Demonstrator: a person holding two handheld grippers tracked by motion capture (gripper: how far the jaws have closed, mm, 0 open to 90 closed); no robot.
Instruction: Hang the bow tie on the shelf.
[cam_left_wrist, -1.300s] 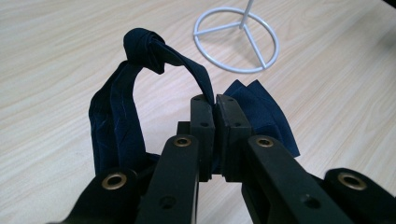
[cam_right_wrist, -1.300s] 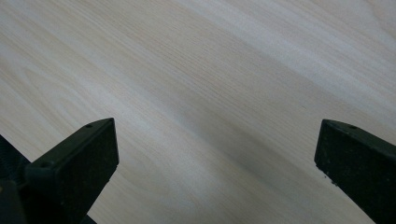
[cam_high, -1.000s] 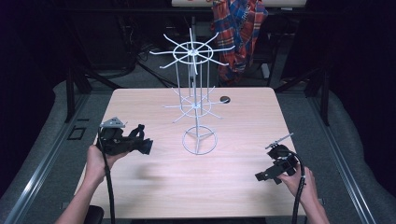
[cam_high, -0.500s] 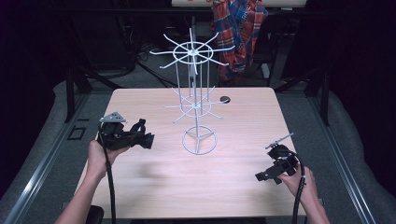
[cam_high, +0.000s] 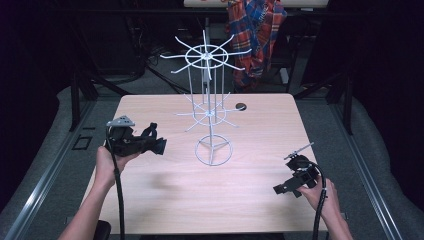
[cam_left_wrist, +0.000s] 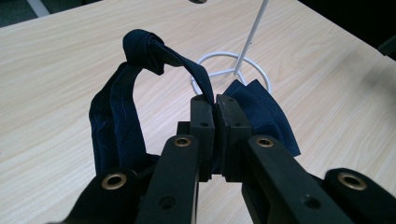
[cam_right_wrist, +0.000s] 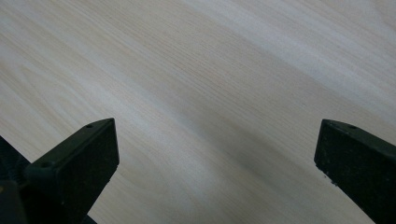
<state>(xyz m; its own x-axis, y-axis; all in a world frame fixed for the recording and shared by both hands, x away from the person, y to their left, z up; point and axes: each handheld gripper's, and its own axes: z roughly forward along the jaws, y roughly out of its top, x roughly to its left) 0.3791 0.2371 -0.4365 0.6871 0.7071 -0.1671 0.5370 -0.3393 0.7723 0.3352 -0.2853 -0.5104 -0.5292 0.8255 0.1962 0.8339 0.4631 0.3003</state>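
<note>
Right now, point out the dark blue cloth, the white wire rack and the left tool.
dark blue cloth (cam_left_wrist: 114, 126), left gripper view, hanging fold.
white wire rack (cam_high: 213, 151), high view, base ring.
left tool (cam_left_wrist: 215, 109), left gripper view, between shut tips.

The middle of the table (cam_high: 150, 210) is taken by a white wire rack (cam_high: 210, 112), its spokes spread at two heights over the ring base (cam_left_wrist: 232, 70); bare wood is left open along the near half and both sides; a small dark disc (cam_high: 241, 106) lies behind the rack.
</note>
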